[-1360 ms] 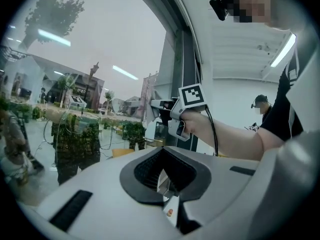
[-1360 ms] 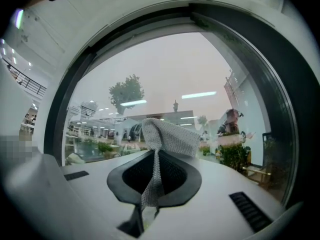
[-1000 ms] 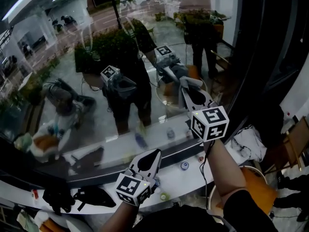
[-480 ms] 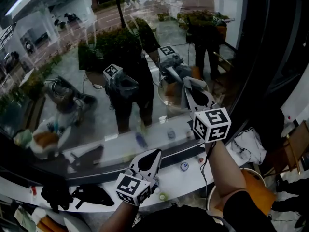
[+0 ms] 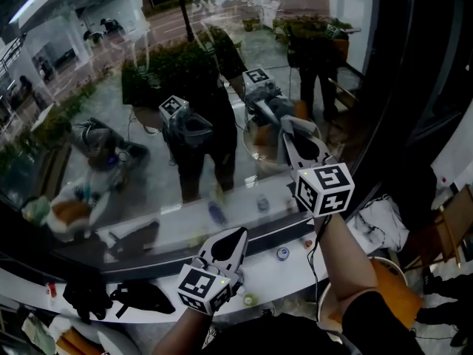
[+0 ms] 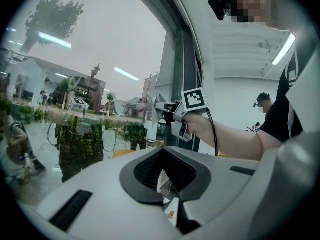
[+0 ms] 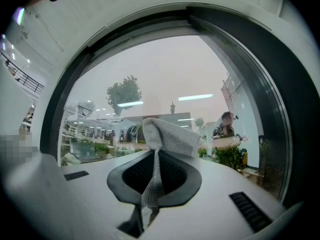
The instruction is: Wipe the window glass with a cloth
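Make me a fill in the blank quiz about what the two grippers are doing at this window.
The right gripper grips a grey ____ in its jaws.
The left gripper has its jaws ____.
In the head view, the gripper raised higher in front of the window glass is the ____ one.
Missing words: cloth; shut; right.

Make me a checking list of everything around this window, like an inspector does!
Surface: window glass, full of reflections; white ledge below.
Job's things: grey cloth, pinched in the right claw, near the glass.
Clutter: black bundles and small round things on the ledge.
Grippers: right claw shut on the cloth; left claw shut, empty, near the ledge.
Cables: thin black cable hanging from the right claw.
Surroundings: dark window frame at right.
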`<action>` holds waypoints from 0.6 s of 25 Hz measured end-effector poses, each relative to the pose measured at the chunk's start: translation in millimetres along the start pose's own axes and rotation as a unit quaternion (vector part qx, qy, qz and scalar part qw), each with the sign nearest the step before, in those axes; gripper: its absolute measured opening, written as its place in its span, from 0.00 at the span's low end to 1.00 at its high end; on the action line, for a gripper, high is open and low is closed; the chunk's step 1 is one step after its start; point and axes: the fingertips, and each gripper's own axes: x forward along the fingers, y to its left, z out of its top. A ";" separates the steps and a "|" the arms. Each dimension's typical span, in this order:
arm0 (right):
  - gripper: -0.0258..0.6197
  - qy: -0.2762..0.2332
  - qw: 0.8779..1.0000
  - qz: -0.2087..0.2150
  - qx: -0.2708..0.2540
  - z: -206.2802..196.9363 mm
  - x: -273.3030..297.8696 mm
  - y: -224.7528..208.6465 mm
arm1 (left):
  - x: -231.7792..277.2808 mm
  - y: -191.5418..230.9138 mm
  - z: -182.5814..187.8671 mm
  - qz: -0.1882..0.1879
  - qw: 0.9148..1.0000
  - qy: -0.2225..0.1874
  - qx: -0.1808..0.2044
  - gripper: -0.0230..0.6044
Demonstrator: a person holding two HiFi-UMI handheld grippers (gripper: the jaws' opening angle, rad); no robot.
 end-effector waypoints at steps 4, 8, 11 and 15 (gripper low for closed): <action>0.10 -0.001 1.000 0.001 0.000 -1.1 -0.2 -0.3 | -0.1 -0.8 -2.5 0.000 1.000 0.001 -0.001 0.04; 0.10 -0.003 1.000 0.000 -0.001 1.0 -0.6 0.9 | -1.8 -1.9 -2.1 0.000 1.000 0.001 0.000 0.04; 0.10 -0.002 1.000 0.001 -0.001 1.9 -1.0 3.6 | -4.9 -2.4 -2.4 0.000 1.000 0.002 -0.001 0.04; 0.10 -0.002 1.000 0.002 -0.002 3.0 -0.4 6.3 | -7.2 -2.4 -0.8 -0.001 1.000 0.000 -0.001 0.04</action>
